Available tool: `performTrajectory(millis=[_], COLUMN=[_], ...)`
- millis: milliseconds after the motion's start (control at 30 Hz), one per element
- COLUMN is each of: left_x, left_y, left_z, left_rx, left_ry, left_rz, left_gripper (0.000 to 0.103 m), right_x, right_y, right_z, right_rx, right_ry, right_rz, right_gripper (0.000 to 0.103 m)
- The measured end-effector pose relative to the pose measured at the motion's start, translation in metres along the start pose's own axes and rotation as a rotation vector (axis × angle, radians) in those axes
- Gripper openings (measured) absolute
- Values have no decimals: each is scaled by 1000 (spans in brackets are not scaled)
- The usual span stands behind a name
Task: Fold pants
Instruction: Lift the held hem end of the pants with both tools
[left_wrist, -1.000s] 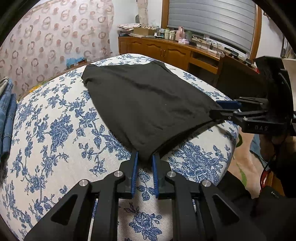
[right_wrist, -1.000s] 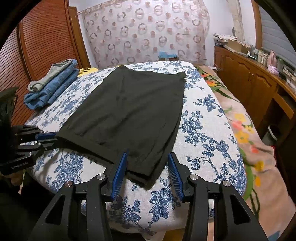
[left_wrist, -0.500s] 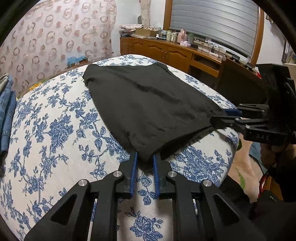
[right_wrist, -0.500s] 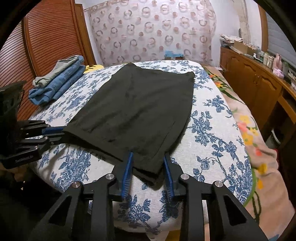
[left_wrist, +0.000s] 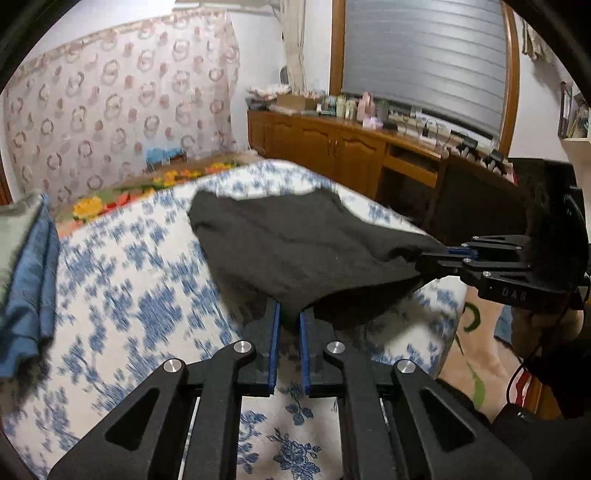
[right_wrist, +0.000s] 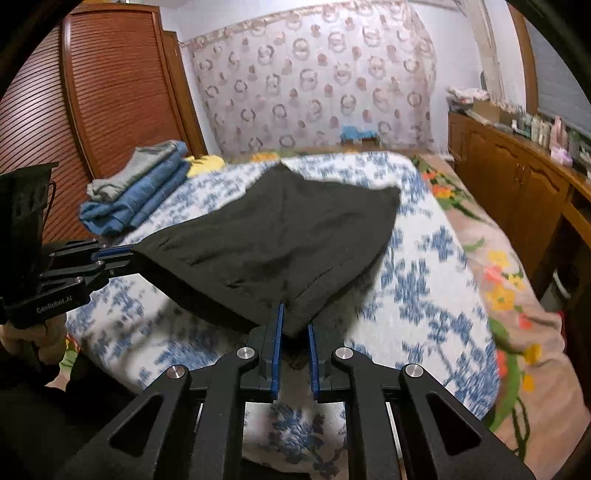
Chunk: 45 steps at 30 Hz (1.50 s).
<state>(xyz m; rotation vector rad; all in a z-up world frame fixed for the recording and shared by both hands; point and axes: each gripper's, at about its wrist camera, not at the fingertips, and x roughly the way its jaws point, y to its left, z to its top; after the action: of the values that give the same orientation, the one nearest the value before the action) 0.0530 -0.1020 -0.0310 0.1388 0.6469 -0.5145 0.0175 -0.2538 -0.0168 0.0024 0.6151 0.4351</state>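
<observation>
The black pants (left_wrist: 295, 243) lie folded on a bed with a blue-flowered cover (left_wrist: 140, 302), and their near edge is lifted off the cover. The left gripper (left_wrist: 289, 321) is closed on one near corner of the pants; its blue pads (left_wrist: 275, 343) press the cloth from both sides. The right gripper (right_wrist: 294, 325) holds the other near corner in the same way; its jaws have just been closing, and now the cloth is pinched between its pads (right_wrist: 277, 343). In the left view the right gripper (left_wrist: 430, 260) comes in from the right side with the pants stretched to its tips, and in the right view the left gripper (right_wrist: 125, 258) comes in from the left side, also with cloth at its tips. Between the two grippers the near edge of the pants (right_wrist: 266, 236) hangs in a soft curve above the cover, and a dark shadow is under it. The far part of the pants rests flat on the bed. A pile of folded jeans (right_wrist: 136, 192) lies on the far left of the bed, well apart from the pants. A wooden cabinet (right_wrist: 517, 192) stands along the right wall, and a patterned curtain (right_wrist: 314, 81) hangs behind the bed. The cover looks blurred in both views.
</observation>
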Motion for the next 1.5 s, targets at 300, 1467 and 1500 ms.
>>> performTrajectory(millis=[300,1467,1500], left_x=[-57,-95,-93], left_y=[13,109,116], left_z=[36,107,118], left_rx=[-9,-11,-10], left_ry=[-149,-322,-334], left_rz=[14,280,302], left_gripper=[7,7,7], right_x=[-48,-4,1], right_y=[24,66,68], right_z=[37,145,158], right_rx=[-88,-274,-277], right_ry=[-137,-262,-276], right_rz=[31,40,26], right_gripper=[11,10,10])
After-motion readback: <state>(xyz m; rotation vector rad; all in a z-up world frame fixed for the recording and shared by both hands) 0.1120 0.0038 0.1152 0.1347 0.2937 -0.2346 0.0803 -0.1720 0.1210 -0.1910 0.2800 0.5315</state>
